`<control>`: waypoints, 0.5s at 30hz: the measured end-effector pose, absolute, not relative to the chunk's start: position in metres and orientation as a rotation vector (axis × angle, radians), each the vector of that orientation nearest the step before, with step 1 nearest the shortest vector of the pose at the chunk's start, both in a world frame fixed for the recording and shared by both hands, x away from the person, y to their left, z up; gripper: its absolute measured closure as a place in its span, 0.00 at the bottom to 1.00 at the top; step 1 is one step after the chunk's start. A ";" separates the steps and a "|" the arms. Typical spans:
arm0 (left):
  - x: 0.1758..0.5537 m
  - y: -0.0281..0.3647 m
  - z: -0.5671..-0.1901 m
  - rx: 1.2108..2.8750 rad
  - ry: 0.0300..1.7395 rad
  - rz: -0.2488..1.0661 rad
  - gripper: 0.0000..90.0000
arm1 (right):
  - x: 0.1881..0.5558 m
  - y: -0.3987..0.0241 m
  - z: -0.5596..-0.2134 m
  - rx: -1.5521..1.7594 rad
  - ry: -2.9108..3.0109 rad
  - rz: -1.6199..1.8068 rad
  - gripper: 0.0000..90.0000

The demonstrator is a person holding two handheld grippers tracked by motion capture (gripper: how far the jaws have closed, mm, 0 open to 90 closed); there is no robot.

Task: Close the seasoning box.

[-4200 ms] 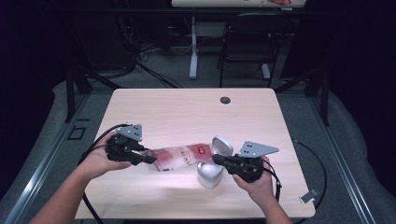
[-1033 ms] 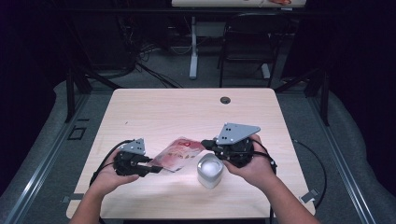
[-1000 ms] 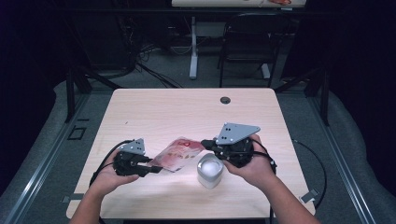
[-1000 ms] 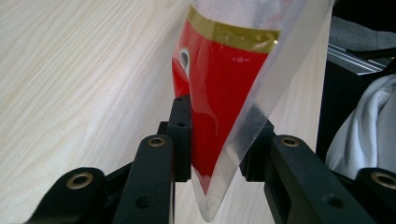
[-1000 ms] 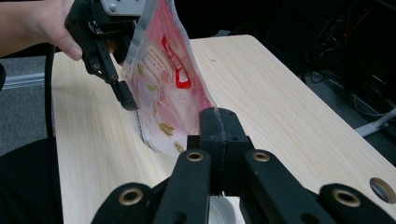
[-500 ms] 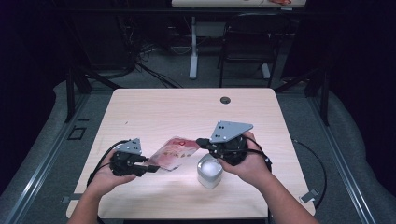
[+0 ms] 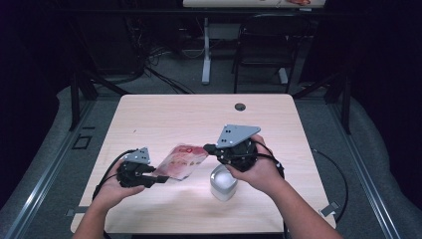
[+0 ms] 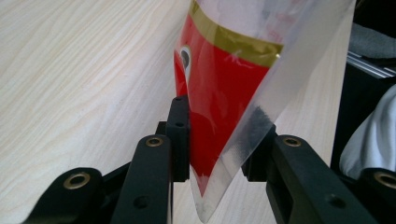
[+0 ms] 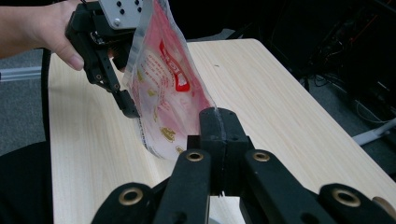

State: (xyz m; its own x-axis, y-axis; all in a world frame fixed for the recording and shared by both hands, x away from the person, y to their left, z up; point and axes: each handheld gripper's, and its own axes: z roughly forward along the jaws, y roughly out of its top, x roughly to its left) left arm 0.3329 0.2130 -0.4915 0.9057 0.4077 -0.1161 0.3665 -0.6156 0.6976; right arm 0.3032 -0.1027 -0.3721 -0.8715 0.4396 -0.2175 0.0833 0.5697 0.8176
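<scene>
A red-and-clear plastic pouch (image 7: 180, 161) hangs in the air just above the counter (image 7: 164, 117), a little left of the middle of the high view, stretched between both tools and touching no surface. It is tilted, one end lower left and the other upper right, probably so that its mouth can be pulled taut or opened.

The left tongs (image 8: 219, 154) are closed on the pouch's lower corner: the left gripper view shows the film pinched between the two black jaws. The right tongs (image 9: 218, 135) are squeezed fully together on the opposite edge, with a thin strip of clear film caught in the seam between the jaws.

Directly below the right hand (image 7: 259, 169), lower centre of the high view, stands a white container (image 7: 222, 183), apart from the pouch. Its position suggests the pouch is being held near it to pour or tear; I cannot confirm that.
</scene>
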 end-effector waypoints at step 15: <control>0.338 0.211 -0.505 2.290 0.605 0.073 0.76 | 0.311 -0.087 -0.370 0.392 2.425 1.167 1.00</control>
